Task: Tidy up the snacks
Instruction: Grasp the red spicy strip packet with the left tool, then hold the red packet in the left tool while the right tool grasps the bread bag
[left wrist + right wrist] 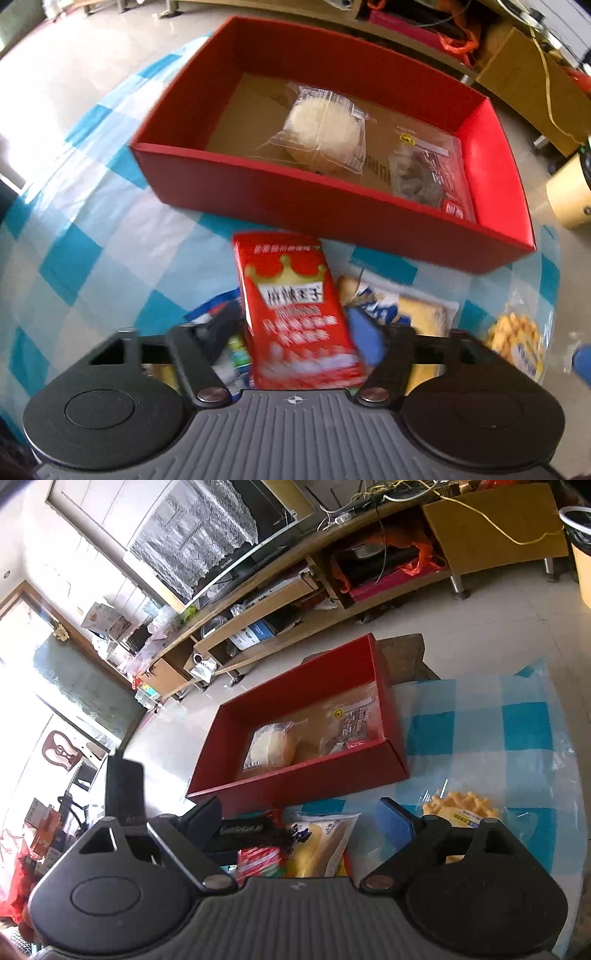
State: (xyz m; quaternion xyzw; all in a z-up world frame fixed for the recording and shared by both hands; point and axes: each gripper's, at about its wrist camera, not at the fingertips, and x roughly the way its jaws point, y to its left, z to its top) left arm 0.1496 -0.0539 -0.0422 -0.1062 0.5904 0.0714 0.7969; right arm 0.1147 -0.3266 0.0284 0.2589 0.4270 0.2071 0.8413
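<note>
My left gripper (295, 325) is shut on a red snack packet with a gold crown (295, 314), held above the table just in front of the red box (332, 210). The box holds a wrapped round white bun (321, 125) and a clear packet of dark snacks (428, 170). My right gripper (299, 823) is open and empty, above a pile of snacks: a yellow cake packet (321, 845) and a red packet (258, 860). The box (295, 779) lies ahead of it, with the bun (269, 749) inside.
The table has a blue and white checked cloth (74, 266). A blue and yellow bread packet (413, 310) and a waffle packet (517, 339) lie right of my left gripper; the waffles (461, 808) also show in the right wrist view. A TV stand (295, 590) lies beyond.
</note>
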